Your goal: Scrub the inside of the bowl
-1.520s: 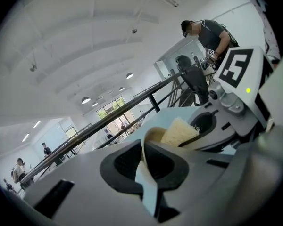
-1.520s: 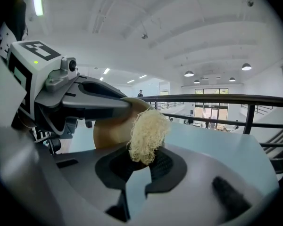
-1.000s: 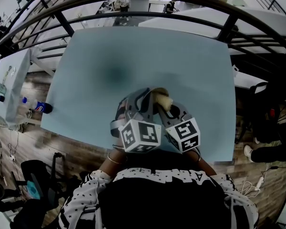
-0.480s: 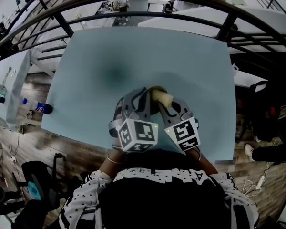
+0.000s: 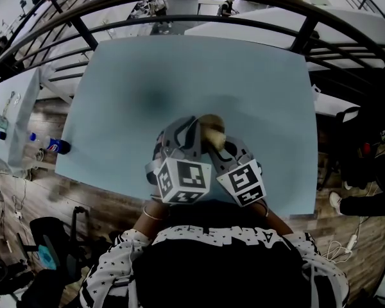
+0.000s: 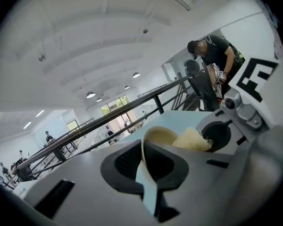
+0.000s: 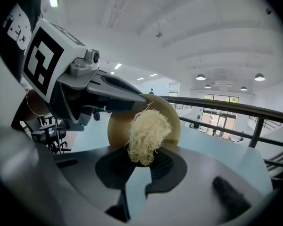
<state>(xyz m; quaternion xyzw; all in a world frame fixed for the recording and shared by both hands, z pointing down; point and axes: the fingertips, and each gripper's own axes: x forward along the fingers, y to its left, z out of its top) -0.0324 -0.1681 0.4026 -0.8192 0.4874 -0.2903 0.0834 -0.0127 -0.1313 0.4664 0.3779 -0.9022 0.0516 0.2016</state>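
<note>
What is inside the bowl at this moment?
A pale fibrous scrubber, gripped by the right hand-held gripper, sits against the inner wall of the bowl. The wall behind the scrubber is covered.

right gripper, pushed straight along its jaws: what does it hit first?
The bowl, its inner wall, right behind the scrubber clamped in the right gripper. The scrubber looks pressed against it, though depth is unclear.

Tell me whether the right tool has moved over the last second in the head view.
Yes, slightly: the right tool has edged left, away from the table's right edge, and its marker cube has rolled a little.
</note>
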